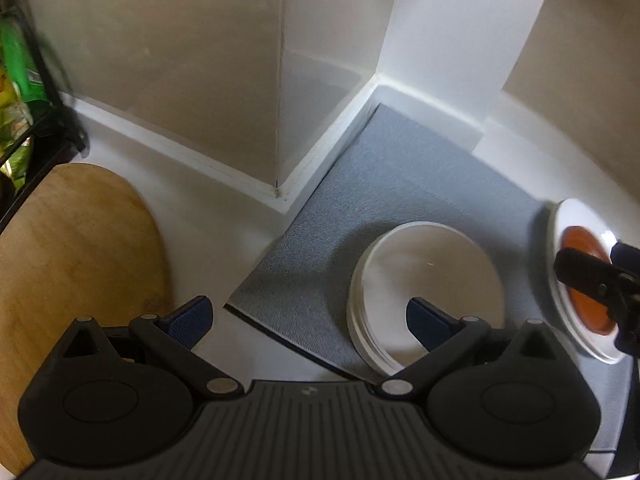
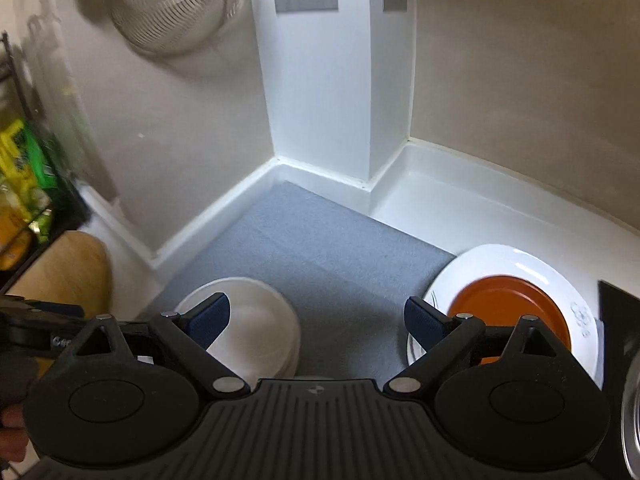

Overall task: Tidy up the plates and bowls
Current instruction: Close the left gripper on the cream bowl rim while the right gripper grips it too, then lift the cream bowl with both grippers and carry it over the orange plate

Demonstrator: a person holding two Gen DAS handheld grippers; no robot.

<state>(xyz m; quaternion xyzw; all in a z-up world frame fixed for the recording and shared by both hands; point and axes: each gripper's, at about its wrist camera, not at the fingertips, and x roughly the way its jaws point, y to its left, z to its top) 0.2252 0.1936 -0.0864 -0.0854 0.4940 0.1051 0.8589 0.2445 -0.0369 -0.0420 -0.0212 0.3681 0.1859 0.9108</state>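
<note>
A stack of white plates sits on a grey mat; it also shows in the right wrist view on the mat. An orange plate lies on a large white plate to the right of the mat; both show at the right edge of the left wrist view, orange on white. My left gripper is open and empty, above the mat's near left corner beside the stack. My right gripper is open and empty, above the mat between the stack and the orange plate.
A wooden cutting board lies left on the white counter. A black rack with green packets stands at far left. White walls and a boxed column close the back. A wire basket hangs upper left. A dark object sits at far right.
</note>
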